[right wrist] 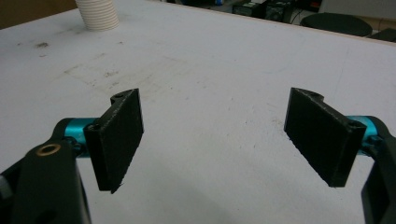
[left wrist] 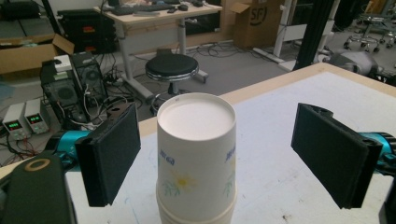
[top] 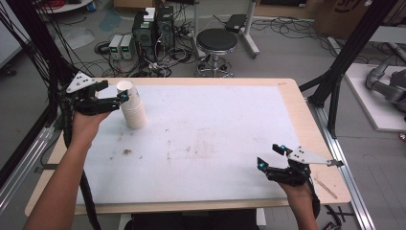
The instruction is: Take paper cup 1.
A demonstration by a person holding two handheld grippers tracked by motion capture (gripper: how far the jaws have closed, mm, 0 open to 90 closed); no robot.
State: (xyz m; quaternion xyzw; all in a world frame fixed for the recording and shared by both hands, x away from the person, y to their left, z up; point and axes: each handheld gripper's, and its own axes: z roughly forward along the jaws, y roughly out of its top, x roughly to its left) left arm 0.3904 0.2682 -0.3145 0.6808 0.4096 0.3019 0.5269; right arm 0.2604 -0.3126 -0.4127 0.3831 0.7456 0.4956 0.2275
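A stack of upturned white paper cups [top: 132,108] stands at the far left of the white table [top: 215,120]. My left gripper [top: 115,92] is open, one jaw on each side of the top cup [left wrist: 196,140], which carries a flower print. The pads [left wrist: 109,154] stand clear of the cup wall. At the near right of the table my right gripper [top: 269,156] is held open just above the surface, nothing between its jaws. From the right gripper [right wrist: 219,140], the ribbed cup stack [right wrist: 97,13] shows far off at the upper left.
The white sheet has smudges near its middle [top: 186,148]. A thin wooden stick [top: 325,187] lies on the bare wood at the right edge. Beyond the far edge stand a black stool [top: 217,40], computer towers [top: 153,28] and cables. Black frame posts [top: 335,91] flank the table.
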